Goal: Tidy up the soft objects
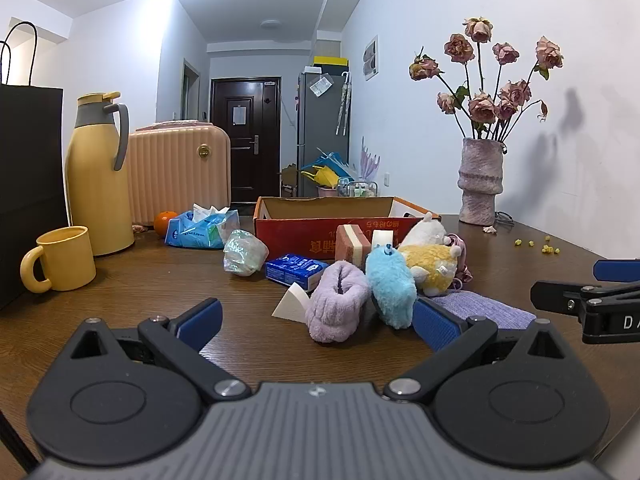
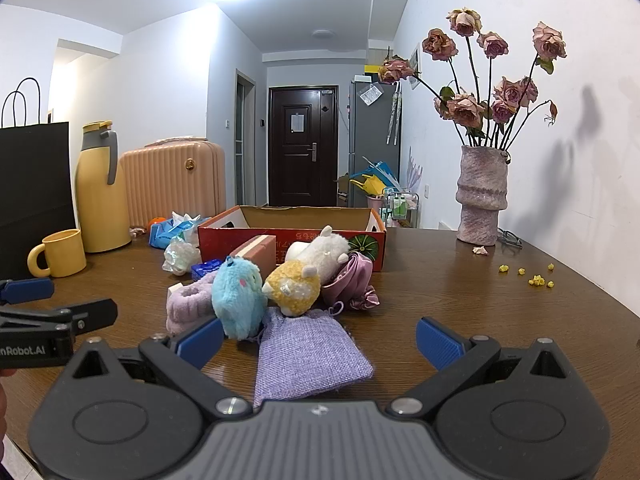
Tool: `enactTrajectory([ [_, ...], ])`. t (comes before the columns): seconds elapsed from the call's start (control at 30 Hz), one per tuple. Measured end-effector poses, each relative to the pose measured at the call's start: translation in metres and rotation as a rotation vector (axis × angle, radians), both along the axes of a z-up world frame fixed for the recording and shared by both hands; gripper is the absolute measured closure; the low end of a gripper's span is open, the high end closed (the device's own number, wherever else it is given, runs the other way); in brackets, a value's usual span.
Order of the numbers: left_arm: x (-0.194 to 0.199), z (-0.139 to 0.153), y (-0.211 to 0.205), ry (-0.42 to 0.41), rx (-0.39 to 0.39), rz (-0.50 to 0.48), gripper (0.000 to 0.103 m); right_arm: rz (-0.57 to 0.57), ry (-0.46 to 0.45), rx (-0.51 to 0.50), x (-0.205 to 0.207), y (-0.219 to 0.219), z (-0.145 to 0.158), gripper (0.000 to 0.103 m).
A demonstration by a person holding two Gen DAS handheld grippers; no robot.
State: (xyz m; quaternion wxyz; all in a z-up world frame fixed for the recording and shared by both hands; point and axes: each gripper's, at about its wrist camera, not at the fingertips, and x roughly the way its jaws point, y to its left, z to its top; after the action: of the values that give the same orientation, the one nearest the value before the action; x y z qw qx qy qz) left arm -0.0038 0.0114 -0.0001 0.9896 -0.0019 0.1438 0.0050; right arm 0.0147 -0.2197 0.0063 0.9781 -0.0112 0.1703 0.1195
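On the brown tabletop, seen from the left wrist, the soft things lie bunched at twelve o'clock, just in front of an open cardboard box. That box looks meant to receive them. The left claw stands wide and holds nothing. A purple slipper and a blue plush toy sit just beyond its fingertips, touching each other. A yellow plush toy and a white plush toy lean behind them, at one o'clock. A yellow mug and a flask stand well apart at ten o'clock.

From the right wrist, the right claw is also wide and empty. A purple cloth pouch lies flat between its fingers at twelve o'clock, probably the nearest thing to take. The vase stands at two o'clock, clear of the pile.
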Motion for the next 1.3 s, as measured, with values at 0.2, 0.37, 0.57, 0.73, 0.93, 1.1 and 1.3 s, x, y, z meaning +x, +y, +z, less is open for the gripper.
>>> enactTrajectory([
  [0.2, 0.0000, 0.0001, -0.0002, 0.001, -0.001, 0.000, 0.000, 0.000, 0.000, 0.000, 0.0000, 0.0001, -0.0001, 0.000],
  [0.37, 0.0000, 0.0000, -0.0002, 0.000, -0.001, 0.000, 0.000, 0.000, 0.000, -0.001, -0.0001, 0.0002, -0.0002, 0.000],
  [0.57, 0.0000, 0.0001, -0.0002, 0.000, -0.001, 0.001, 0.000, 0.000, 0.000, -0.001, -0.0002, 0.0003, -0.0003, 0.000],
  [0.73, 0.0000, 0.0000, -0.0002, 0.000, -0.001, 0.001, 0.000, 0.000, 0.000, 0.000, -0.0001, 0.0003, -0.0005, 0.000],
  [0.93, -0.0001, -0.0001, 0.0001, 0.000, -0.001, 0.001, 0.000, 0.000, 0.000, -0.001, 0.0000, 0.0004, -0.0006, 0.000],
  [1.1, 0.0000, -0.0001, 0.0001, 0.000, -0.001, 0.001, 0.000, 0.000, 0.000, -0.001, 0.0002, 0.0004, -0.0006, 0.000],
  [1.3, 0.0000, -0.0002, 0.0004, -0.001, -0.002, 0.000, 0.000, -0.002, 0.002, -0.012, 0.0019, 0.0023, -0.0032, 0.000],
])
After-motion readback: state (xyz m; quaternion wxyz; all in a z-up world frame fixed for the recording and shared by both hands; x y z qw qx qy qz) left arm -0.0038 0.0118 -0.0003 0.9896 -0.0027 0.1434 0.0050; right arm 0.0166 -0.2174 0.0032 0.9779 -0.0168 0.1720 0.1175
